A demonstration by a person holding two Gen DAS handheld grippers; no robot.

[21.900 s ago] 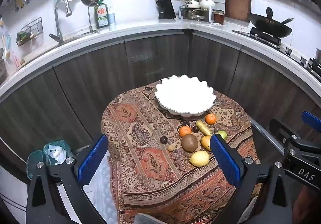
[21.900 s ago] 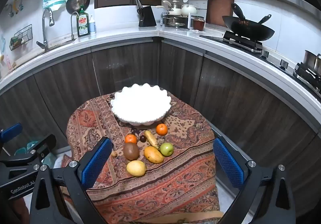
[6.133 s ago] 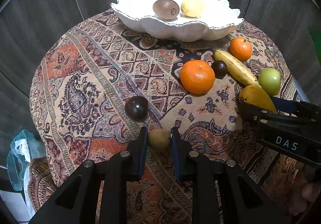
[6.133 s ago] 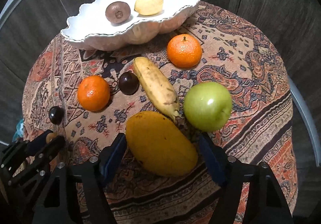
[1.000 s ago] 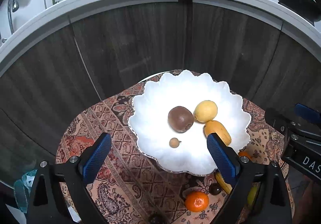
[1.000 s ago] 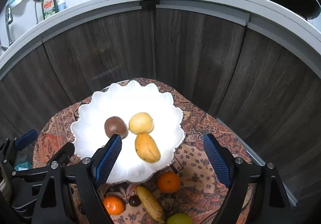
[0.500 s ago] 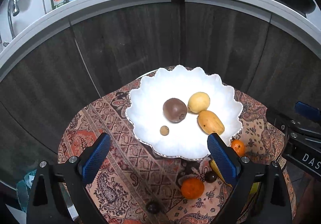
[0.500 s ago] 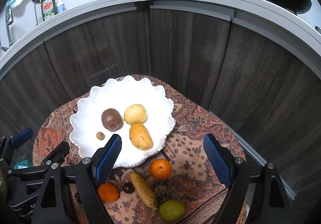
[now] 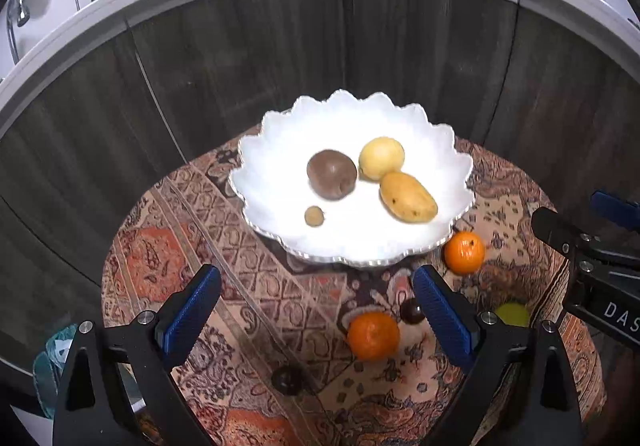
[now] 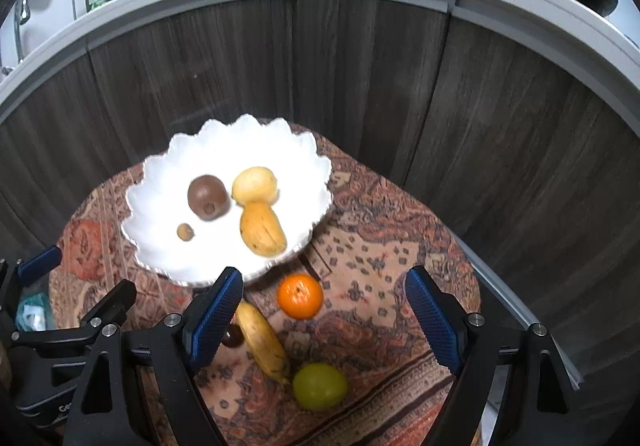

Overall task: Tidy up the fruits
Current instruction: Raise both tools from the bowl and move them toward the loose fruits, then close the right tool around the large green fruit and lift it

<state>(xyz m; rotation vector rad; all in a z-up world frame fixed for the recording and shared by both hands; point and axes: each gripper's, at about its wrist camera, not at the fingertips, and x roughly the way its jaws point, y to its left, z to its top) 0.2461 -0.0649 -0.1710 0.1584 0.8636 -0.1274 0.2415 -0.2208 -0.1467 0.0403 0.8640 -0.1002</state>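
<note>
- Since the frames half a second back, both grippers have drawn back from the white bowl [image 9: 460, 158], so more loose fruit shows on the patterned cloth [image 9: 168, 246].
- Left wrist view: the left gripper [image 9: 316, 310] is spread wide and empty; the bowl holds a kiwi [image 9: 331, 174], lemon [image 9: 381, 158], mango [image 9: 407, 197] and a small brown fruit [image 9: 314, 216], perhaps a longan.
- Right wrist view: the right gripper [image 10: 324, 314] gapes empty above an orange [image 10: 300, 295], banana [image 10: 262, 342] and green apple [image 10: 319, 386].
</note>
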